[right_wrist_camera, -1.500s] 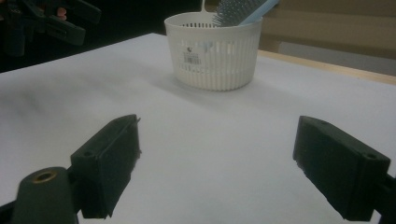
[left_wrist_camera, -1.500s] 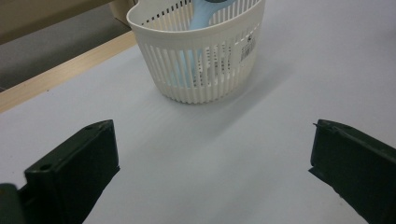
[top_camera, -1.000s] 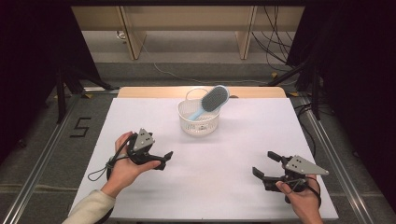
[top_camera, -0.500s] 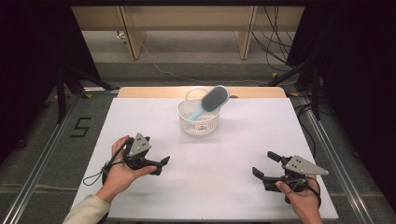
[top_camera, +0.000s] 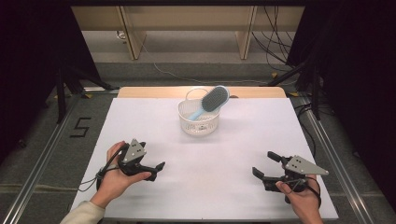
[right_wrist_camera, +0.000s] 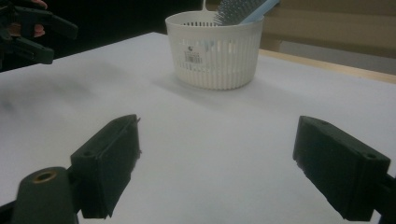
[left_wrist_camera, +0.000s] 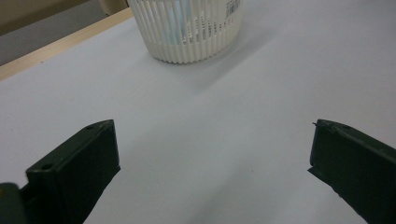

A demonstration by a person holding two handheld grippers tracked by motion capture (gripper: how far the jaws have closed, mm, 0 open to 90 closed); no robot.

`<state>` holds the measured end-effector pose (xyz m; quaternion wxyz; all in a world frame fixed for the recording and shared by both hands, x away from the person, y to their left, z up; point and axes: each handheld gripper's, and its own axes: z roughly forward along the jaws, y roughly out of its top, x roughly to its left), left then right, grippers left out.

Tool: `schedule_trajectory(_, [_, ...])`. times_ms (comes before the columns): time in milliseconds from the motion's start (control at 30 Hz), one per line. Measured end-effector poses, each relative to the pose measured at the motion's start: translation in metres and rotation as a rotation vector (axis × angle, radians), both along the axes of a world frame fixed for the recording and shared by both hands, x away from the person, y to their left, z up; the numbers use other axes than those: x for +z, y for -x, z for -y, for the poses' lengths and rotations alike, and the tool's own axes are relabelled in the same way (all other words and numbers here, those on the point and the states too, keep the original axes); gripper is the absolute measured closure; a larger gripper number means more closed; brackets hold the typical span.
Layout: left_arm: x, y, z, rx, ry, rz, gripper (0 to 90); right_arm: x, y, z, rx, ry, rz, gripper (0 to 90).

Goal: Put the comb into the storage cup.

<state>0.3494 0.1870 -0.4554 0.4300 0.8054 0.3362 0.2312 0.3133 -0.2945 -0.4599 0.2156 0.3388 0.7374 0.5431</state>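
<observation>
Bare white table (top_camera: 210, 163) open between left gripper (top_camera: 156, 169) and right gripper (top_camera: 264, 165). Sole obstacle: white basket (top_camera: 199, 123) at far centre, hairbrush (top_camera: 212, 100) jutting above rim. Free passage either side.

Matt plastics on a smooth white table

The basket (top_camera: 199, 122) looks like white ribbed plastic with a dull sheen; the hairbrush (top_camera: 211, 101) in it shows pale blue glossy plastic and dark bristles. The table (top_camera: 224, 154) top is smooth, matt white with a pale wood edge. The left gripper (top_camera: 159, 166) and right gripper (top_camera: 264, 164) have black matt plastic jaws and flat grey plates.
</observation>
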Motion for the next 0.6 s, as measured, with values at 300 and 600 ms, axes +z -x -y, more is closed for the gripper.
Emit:
schedule_trajectory(300, [-0.007,0.006,-0.005,0.003,0.001,-0.023,0.9,0.000,0.000,0.000,0.002,0.000,0.003,15.4])
schedule_trajectory(600, [-0.012,0.008,0.001,-0.008,-0.017,-0.021,1.1,0.000,0.000,0.001,0.002,0.003,0.005,15.4])
